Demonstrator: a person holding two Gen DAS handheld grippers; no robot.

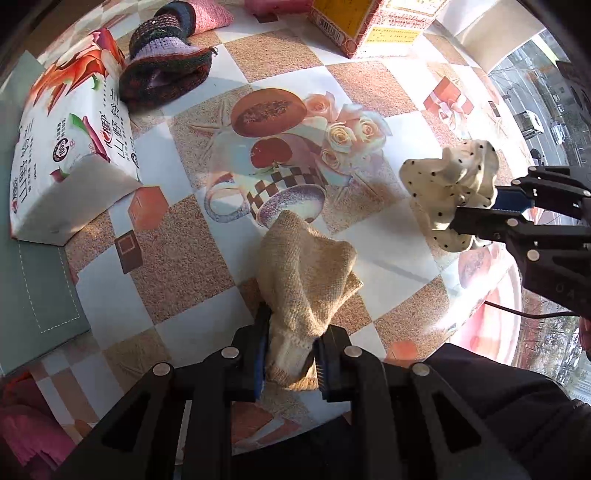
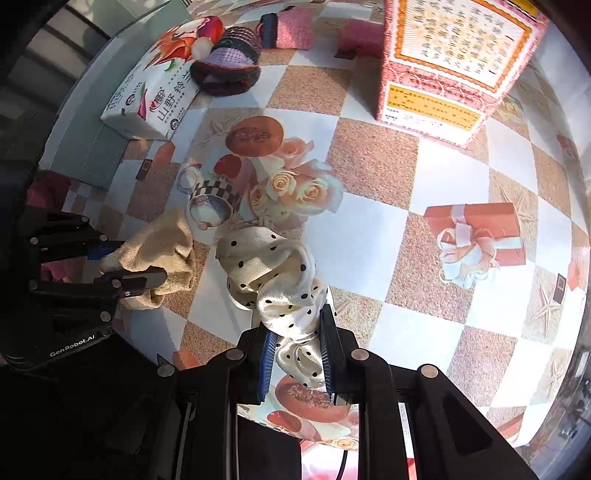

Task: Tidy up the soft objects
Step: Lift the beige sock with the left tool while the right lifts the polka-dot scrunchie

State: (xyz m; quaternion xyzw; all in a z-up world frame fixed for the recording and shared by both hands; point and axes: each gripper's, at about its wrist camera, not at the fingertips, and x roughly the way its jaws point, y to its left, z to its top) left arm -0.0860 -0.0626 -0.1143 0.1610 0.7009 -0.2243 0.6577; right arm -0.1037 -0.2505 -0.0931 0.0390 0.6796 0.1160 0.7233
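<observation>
1. Green mat (image 1: 40,280) at far left edge of the round table (image 1: 221,266), which is covered in a checkered oilcloth printed with fruit, roses, a cup and gift boxes.
2. White tissue pack (image 1: 70,147) lies partly on the mat; flower print, Chinese characters "山野铃兰" readable in the right wrist view; smaller print too small to read.
3. Dark striped knit piece (image 1: 166,70), purple inside, leans against the pack's top end; pink knit item (image 1: 210,16) just behind it. Both well apart from the grippers.
4. Left gripper (image 1: 290,354) clamped on a beige knit cloth (image 1: 306,273); pads press it from both sides, cloth bunches up ahead of the fingers over the table's near edge. "GenRobot.AI" printed on this gripper's body in the right wrist view.
5. Red and yellow carton (image 2: 454,62) stands upright at the far side, dense Chinese text, not legible; barcode on one face.
6. Right gripper (image 2: 297,354) closed on a cream polka-dot scrunchie (image 2: 273,273), held near the beige cloth, not touching it. Nothing lies between the two.
7. Pink fabric (image 1: 26,435) below the table edge, unclear what.
</observation>
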